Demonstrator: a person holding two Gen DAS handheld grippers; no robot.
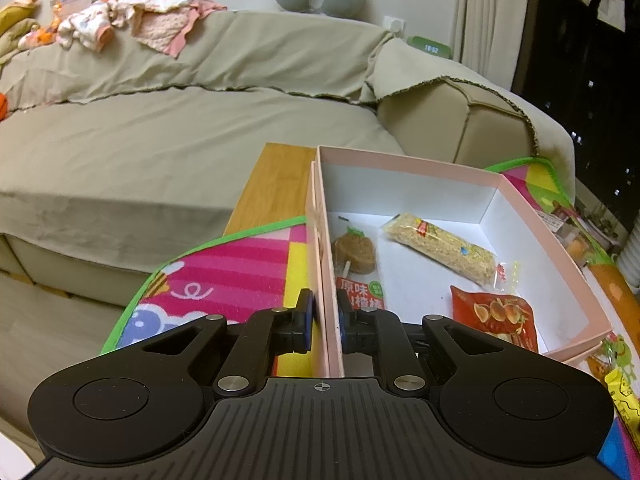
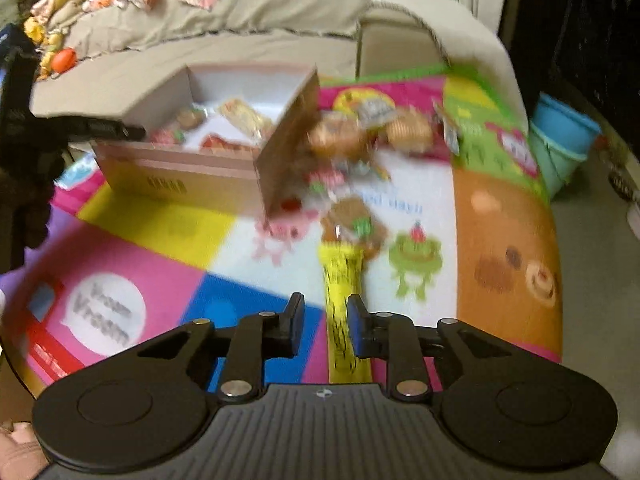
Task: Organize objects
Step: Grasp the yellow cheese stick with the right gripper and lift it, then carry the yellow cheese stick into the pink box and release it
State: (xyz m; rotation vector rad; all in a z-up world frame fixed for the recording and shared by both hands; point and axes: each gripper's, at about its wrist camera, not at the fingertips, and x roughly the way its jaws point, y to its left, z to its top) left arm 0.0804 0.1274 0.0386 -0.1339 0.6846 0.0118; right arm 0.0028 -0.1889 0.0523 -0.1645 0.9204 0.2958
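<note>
A pink box (image 1: 400, 162) stands on a bright play mat. My left gripper (image 1: 326, 312) is shut on its left wall, one pad on each side. Inside lie a brown lollipop snack (image 1: 354, 254), a grain bar (image 1: 440, 250) and a red packet (image 1: 496, 316). In the blurred right wrist view the box (image 2: 180, 172) is at the upper left, with the left gripper (image 2: 120, 130) on its rim. My right gripper (image 2: 326, 316) is shut on a long yellow packet (image 2: 340, 288), held just above the mat. A brown wrapped snack (image 2: 354, 220) lies beyond its far end.
Several loose snacks (image 2: 360, 132) are heaped on the mat (image 2: 140, 224) to the right of the box. A blue bucket (image 2: 564, 136) stands off the mat's right edge. A covered sofa (image 1: 160, 140) runs behind the box. A wooden board (image 1: 276, 184) lies by the box's far left corner.
</note>
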